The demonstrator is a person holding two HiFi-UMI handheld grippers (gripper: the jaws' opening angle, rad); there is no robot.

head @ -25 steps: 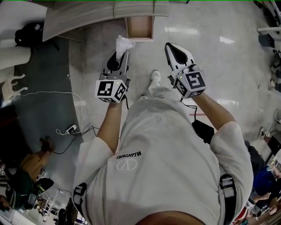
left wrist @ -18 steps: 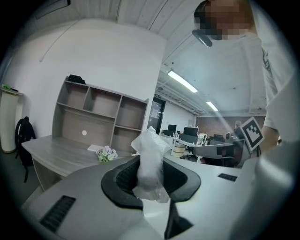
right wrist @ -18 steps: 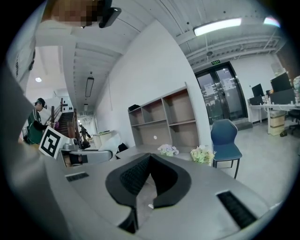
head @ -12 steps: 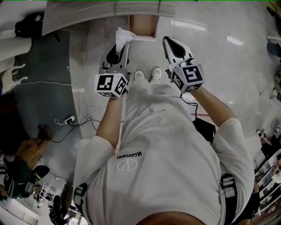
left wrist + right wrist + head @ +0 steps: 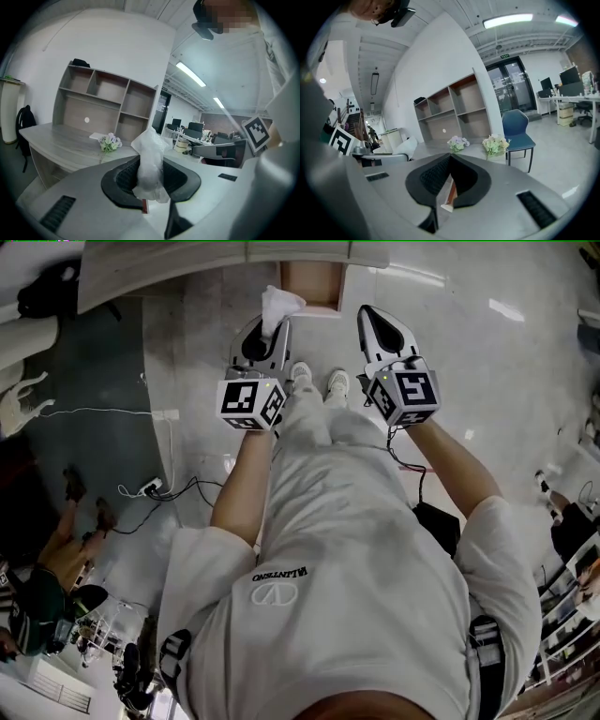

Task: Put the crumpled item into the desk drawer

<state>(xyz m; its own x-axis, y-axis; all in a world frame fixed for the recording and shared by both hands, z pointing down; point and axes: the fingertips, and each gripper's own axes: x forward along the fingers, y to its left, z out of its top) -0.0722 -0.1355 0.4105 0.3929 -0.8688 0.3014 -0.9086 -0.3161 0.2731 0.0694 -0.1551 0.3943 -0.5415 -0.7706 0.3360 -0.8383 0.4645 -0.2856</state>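
Pinching the crumpled white wad (image 5: 279, 304), the left gripper (image 5: 268, 334) points it toward the open desk drawer (image 5: 314, 282), just ahead at the counter's front edge. The right gripper (image 5: 368, 315) has its jaws pressed together, empty.

2 grippers (image 5: 277, 329) (image 5: 368, 315), 1 crumpled item (image 5: 279, 304)

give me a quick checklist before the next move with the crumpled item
1. Crumpled item clamped in left hand-held gripper: ok.
2. Drawer open: ok.
3. Item inside drawer: not ok, held near its front edge.
4. Right hand-held gripper empty, jaws together: ok.
5. Room in drawer: cannot tell, only part shows.
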